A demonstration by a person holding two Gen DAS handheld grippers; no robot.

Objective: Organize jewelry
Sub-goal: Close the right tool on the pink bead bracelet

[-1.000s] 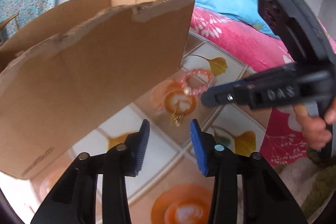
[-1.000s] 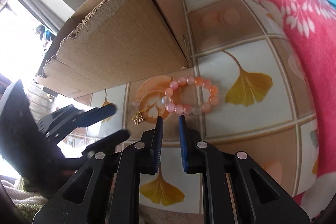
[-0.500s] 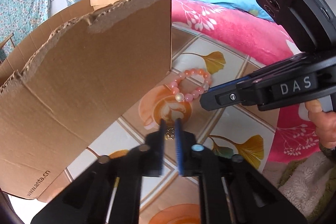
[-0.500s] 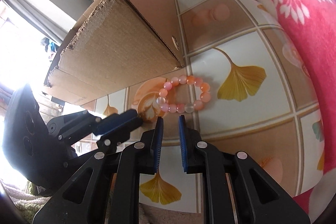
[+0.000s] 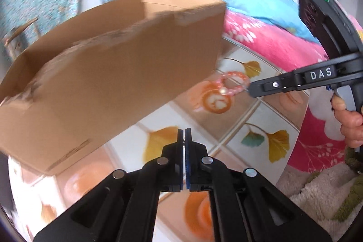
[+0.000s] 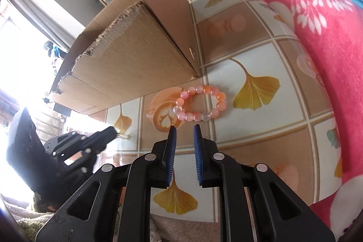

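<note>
White capitals "DAS" stand on a small black label on the side of the right gripper [image 5: 249, 90], at the right of the left wrist view. Print on the cardboard box [image 5: 109, 83], lower left, is too blurred to read.

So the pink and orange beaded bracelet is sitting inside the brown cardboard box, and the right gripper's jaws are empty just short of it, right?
Not inside: in the right wrist view the pink and orange beaded bracelet lies on the patterned tabletop beside the brown cardboard box. The right gripper is empty just short of it.
</note>
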